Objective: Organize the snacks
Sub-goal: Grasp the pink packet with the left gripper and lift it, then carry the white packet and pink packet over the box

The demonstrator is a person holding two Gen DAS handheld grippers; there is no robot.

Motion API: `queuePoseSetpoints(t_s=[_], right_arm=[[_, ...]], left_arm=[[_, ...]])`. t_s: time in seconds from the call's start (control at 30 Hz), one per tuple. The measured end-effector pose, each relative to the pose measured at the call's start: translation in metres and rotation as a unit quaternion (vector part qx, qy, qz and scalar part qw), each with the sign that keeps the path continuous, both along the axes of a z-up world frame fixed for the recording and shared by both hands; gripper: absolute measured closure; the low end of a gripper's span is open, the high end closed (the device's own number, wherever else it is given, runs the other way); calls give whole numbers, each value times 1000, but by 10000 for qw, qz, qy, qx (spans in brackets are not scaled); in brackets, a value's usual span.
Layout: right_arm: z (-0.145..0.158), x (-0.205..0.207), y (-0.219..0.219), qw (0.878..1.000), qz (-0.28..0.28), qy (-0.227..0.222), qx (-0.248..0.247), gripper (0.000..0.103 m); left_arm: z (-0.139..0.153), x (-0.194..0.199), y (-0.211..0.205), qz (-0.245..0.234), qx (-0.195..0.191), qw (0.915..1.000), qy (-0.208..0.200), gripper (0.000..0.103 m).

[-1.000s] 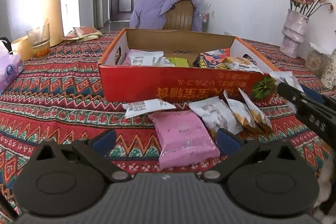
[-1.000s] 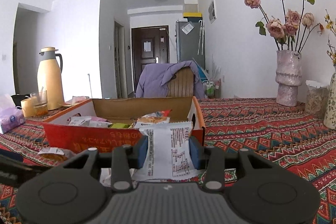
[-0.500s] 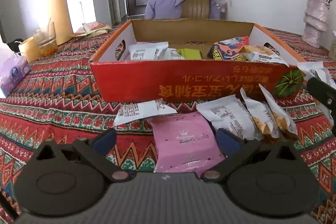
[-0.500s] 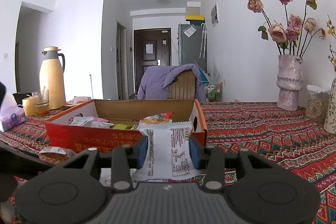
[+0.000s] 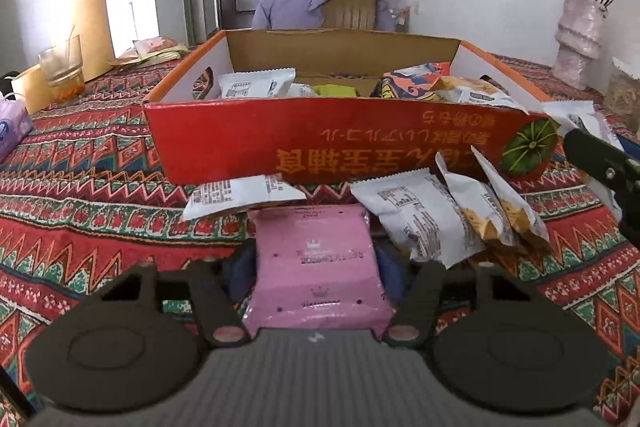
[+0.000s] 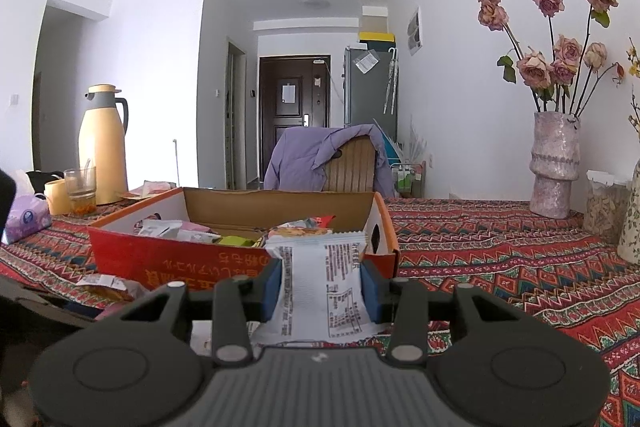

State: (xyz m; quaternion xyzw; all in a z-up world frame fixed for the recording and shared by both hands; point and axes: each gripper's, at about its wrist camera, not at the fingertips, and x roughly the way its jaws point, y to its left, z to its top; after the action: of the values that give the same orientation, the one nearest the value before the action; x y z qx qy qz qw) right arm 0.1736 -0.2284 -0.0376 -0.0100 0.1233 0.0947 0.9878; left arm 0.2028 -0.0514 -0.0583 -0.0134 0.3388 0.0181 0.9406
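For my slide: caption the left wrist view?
Left tongs closed on pink snack packet before red snack box.

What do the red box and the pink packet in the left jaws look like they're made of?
Red box: looks like cardboard, with a brown raw inner wall and a printed, slightly glossy red outside. Pink packet: probably thin plastic film with a soft sheen, given its crimped end seam and printed date; what is inside is hidden.

Left tool [image 5: 316, 269] now closed around pink packet [image 5: 318, 263].
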Motion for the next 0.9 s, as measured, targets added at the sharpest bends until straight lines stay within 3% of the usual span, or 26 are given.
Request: queuePoseSetpoints(t_s=[0.13,0.27,0.6,0.9], right_arm=[[0,0,1,10000,10,-4,-6,62],[0,0,0,10000,14,-5,-1,62],[1,-1,2,10000,29,-16,-11,62],[1,-1,2,10000,30,-14,-5,62]], left_arm=[[3,-7,1,-25,-42,9999,-155,40],[12,-22,-1,-56,9,9983,-577,40],[44,-62,-13,-91,356,9865,-1594,40],[57,-65,-13,-168,300,9827,-1822,40]])
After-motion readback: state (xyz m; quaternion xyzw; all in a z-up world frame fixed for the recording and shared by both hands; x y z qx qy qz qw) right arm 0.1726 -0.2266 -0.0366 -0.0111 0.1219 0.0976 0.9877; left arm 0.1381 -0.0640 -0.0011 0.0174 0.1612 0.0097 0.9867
